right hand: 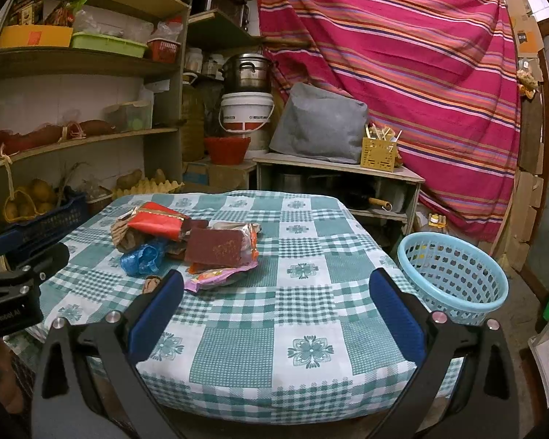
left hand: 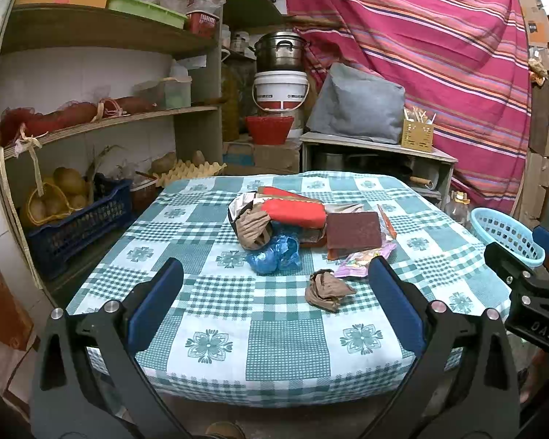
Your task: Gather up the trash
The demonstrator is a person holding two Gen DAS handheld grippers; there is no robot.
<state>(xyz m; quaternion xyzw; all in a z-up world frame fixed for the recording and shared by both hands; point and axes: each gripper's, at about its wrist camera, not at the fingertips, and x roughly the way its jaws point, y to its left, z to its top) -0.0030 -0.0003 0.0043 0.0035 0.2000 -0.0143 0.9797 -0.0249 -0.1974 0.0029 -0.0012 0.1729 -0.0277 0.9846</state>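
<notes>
A heap of trash lies mid-table: red wrappers (left hand: 292, 212) (right hand: 153, 221), a dark brown card (left hand: 353, 236) (right hand: 216, 247), a crumpled blue plastic bag (left hand: 274, 254) (right hand: 142, 258), a pink wrapper (left hand: 362, 261) (right hand: 216, 276) and a brown crumpled wad (left hand: 327, 291) lying apart, nearer me. The light blue basket (left hand: 505, 236) (right hand: 454, 278) stands off the table's right side. My left gripper (left hand: 274, 303) hovers open over the near table edge, short of the wad. My right gripper (right hand: 274, 311) is open too, over the table's near right part, holding nothing.
The table (left hand: 285, 347) (right hand: 311, 311) carries a green-and-white checked cloth. Shelves (left hand: 102, 120) with crates and potatoes fill the left wall. Behind stand a low cabinet (left hand: 377, 153), a white bucket (left hand: 281, 89) and a striped pink curtain (left hand: 439, 55). A plastic bottle (right hand: 435, 221) stands behind the basket.
</notes>
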